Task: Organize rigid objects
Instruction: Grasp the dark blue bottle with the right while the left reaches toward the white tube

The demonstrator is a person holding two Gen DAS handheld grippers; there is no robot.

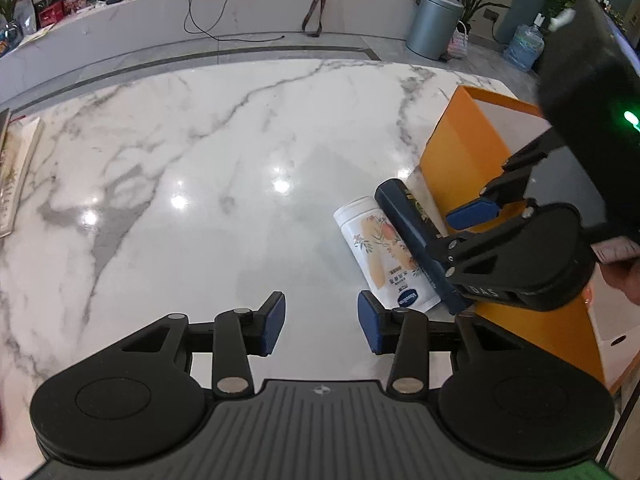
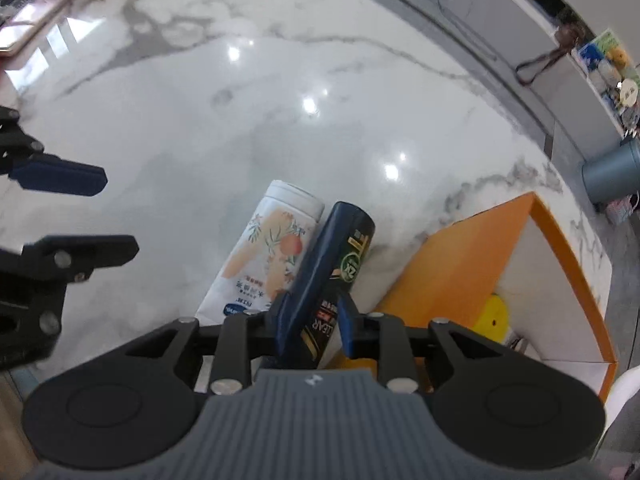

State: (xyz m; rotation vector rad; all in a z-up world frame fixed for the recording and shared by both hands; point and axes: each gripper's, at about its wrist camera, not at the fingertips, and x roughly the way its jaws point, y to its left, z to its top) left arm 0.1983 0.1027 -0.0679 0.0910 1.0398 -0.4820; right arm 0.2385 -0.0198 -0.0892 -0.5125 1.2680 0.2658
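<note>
Dark bottle (image 2: 320, 280): one navy bottle with gold and green print, lying tilted across the marble counter (image 2: 200, 120), cap end away from the right wrist camera; its lower body sits between the blue pads of the right tool (image 2: 314, 326).
Right tool: fingers closed in on the dark bottle, pinching it on both sides; in the left wrist view the same tool (image 1: 456, 236) comes in from the right, with one blue pad lifted above the bottle (image 1: 416, 240).
White bottle (image 2: 264, 256): one white bottle with an orange fruit and leaf print, lying flat on the counter, touching the dark bottle along its left side; seen again in the left wrist view (image 1: 376, 248).
Left tool (image 1: 322, 326): fingers spread apart over bare counter (image 1: 180, 140), holding nothing; its right pad is near the white bottle's base.
Orange box (image 2: 452, 264): one open box with orange outside and white inside, just beside the dark bottle on the right.
Only in the right wrist view: one yellow object (image 2: 494, 316) inside the orange box, and the left tool (image 2: 92, 212) at the left edge.
Only in the left wrist view: one grey bin (image 1: 434, 24) on the floor beyond the counter, one water jug (image 1: 524, 46), and books (image 1: 16, 168) at the counter's left edge.
Count: two bottles, one box, two tools.
</note>
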